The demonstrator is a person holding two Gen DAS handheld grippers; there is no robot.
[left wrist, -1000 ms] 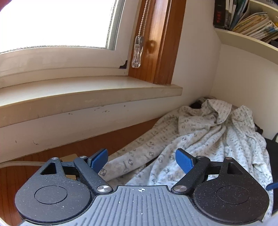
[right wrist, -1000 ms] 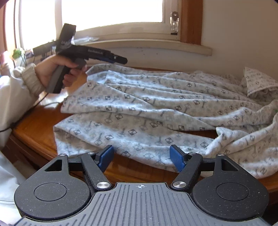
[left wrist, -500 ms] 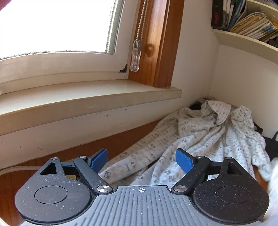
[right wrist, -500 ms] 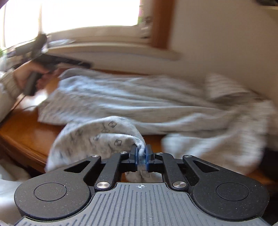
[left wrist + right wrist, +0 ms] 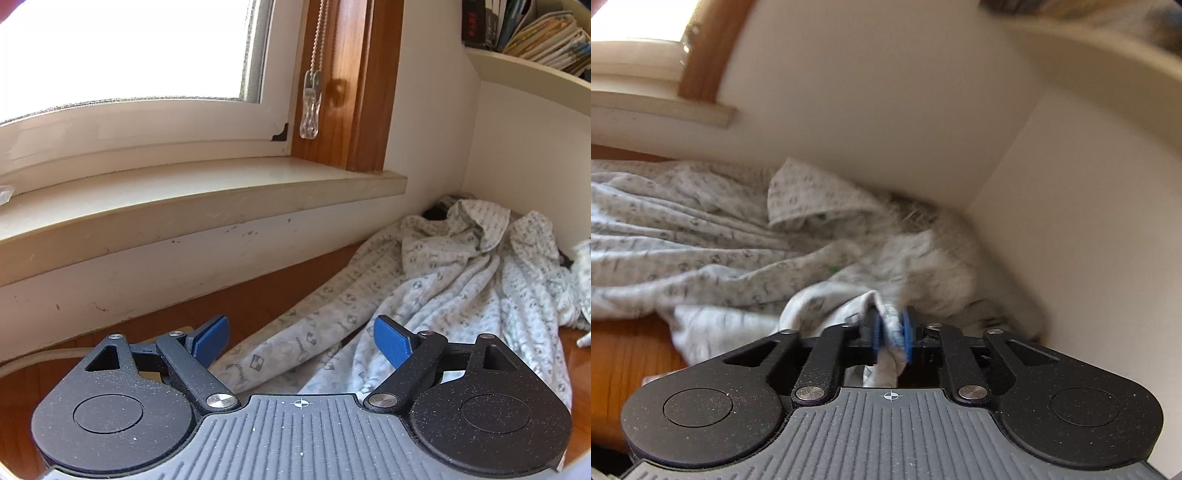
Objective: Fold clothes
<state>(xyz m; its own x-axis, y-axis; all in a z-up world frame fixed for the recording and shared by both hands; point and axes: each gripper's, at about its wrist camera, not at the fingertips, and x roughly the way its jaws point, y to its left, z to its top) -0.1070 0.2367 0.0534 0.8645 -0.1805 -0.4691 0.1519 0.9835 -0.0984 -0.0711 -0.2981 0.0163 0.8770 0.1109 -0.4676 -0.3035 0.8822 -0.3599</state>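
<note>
Pinched tight on a bunched edge of the patterned garment (image 5: 713, 236), the fingers of the right gripper (image 5: 891, 334) hold cloth that passes between the blue pads, a grip that probably serves to draw that edge across for a fold. Most of the garment lies rumpled on the wooden tabletop (image 5: 258, 306), heaped into the corner by the wall. Over its nearer end hovers the left gripper (image 5: 301, 338), fingers spread wide and empty, seemingly ready to take a second edge. Behind it runs the window sill (image 5: 184, 192).
</note>
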